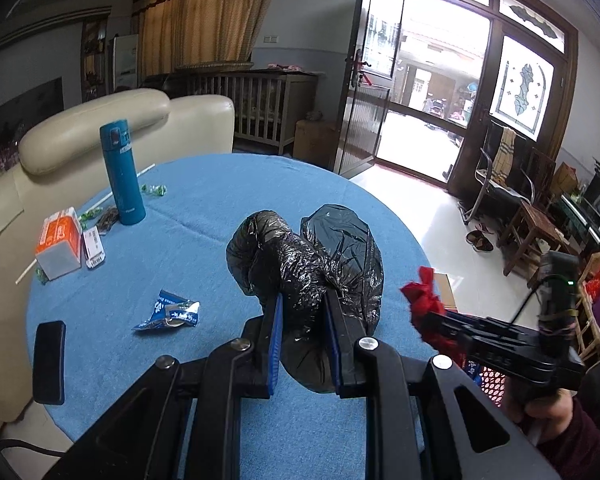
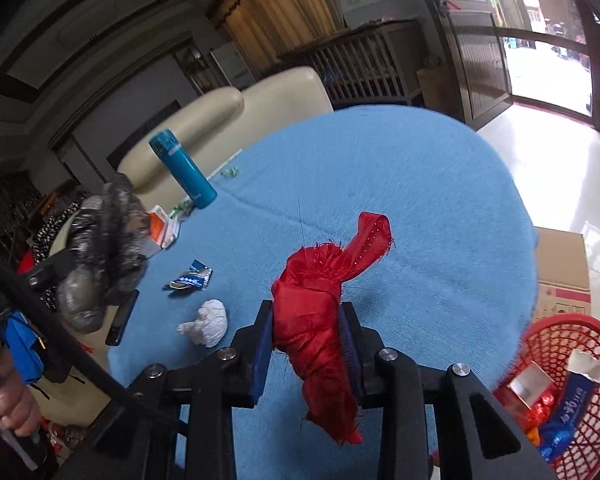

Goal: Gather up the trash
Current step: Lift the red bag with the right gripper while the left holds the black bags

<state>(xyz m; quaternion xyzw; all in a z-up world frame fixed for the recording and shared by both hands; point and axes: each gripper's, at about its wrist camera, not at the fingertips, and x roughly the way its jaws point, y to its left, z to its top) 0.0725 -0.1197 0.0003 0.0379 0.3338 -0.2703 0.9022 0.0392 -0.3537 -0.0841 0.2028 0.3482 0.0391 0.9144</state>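
Note:
Over the round table in its blue cloth (image 1: pixel 204 208), my left gripper (image 1: pixel 304 300) is shut on a crumpled black plastic bag (image 1: pixel 300 256). The bag bulges out past the blue pads. My right gripper (image 2: pixel 306 312) is shut on a frayed red cloth scrap (image 2: pixel 320 292), held above the table near its right edge. The scrap (image 1: pixel 424 300) also shows at the right of the left wrist view. A blue foil wrapper (image 1: pixel 168 312) and a white crumpled tissue (image 2: pixel 208 322) lie on the cloth. A red mesh basket (image 2: pixel 556 344) with wrappers inside stands below the table's right edge.
A teal bottle (image 1: pixel 122 172), an orange box (image 1: pixel 60 244), green candy wrappers (image 1: pixel 154 190) and a black phone (image 1: pixel 49 362) sit on the table's left side. A cream sofa (image 1: pixel 100 120) backs the table. A cardboard box (image 2: pixel 560 268) stands on the floor at right.

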